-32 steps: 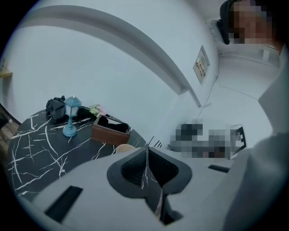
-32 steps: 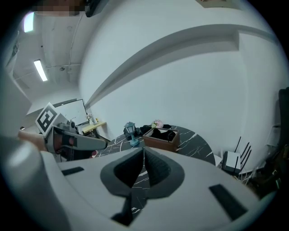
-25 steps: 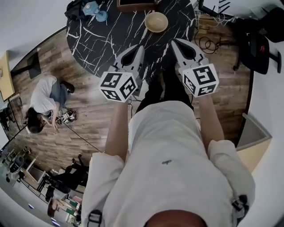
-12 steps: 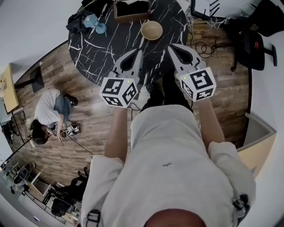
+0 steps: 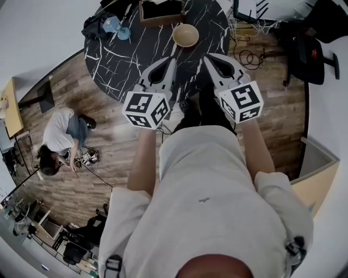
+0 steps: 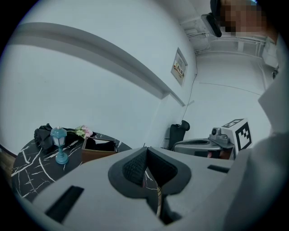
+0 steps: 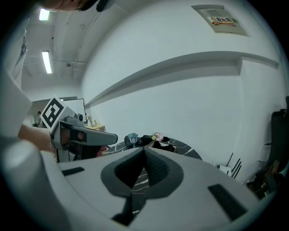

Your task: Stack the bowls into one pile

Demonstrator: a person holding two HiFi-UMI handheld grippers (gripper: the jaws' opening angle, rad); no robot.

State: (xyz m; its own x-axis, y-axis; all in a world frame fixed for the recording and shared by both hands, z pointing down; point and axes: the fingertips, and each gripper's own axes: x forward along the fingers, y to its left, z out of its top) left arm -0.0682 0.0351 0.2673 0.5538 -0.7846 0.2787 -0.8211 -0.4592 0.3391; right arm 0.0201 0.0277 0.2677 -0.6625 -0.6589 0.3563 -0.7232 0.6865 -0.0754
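A tan bowl (image 5: 185,35) sits on the far part of the round black marble table (image 5: 141,51); I cannot tell whether others are nested inside it. My left gripper (image 5: 171,58) hovers over the table's near edge, jaws shut and empty. My right gripper (image 5: 209,56) hangs beside it, just as shut and empty. Both stop short of the bowl, which lies between and beyond their tips. In the left gripper view the left gripper's (image 6: 146,150) pads meet with nothing in them; the right gripper view shows the same for the right gripper (image 7: 144,149). The bowl is hidden in both gripper views.
A blue lamp (image 5: 124,33), a black bag (image 5: 95,24) and a brown open box (image 5: 160,10) stand at the table's far side. A person (image 5: 58,136) sits on the wooden floor at left. A black chair (image 5: 314,54) and cables (image 5: 251,53) lie at right.
Both grippers have risen a little and stay shut. The left one has rolled slightly. The bowl has not moved on the table.
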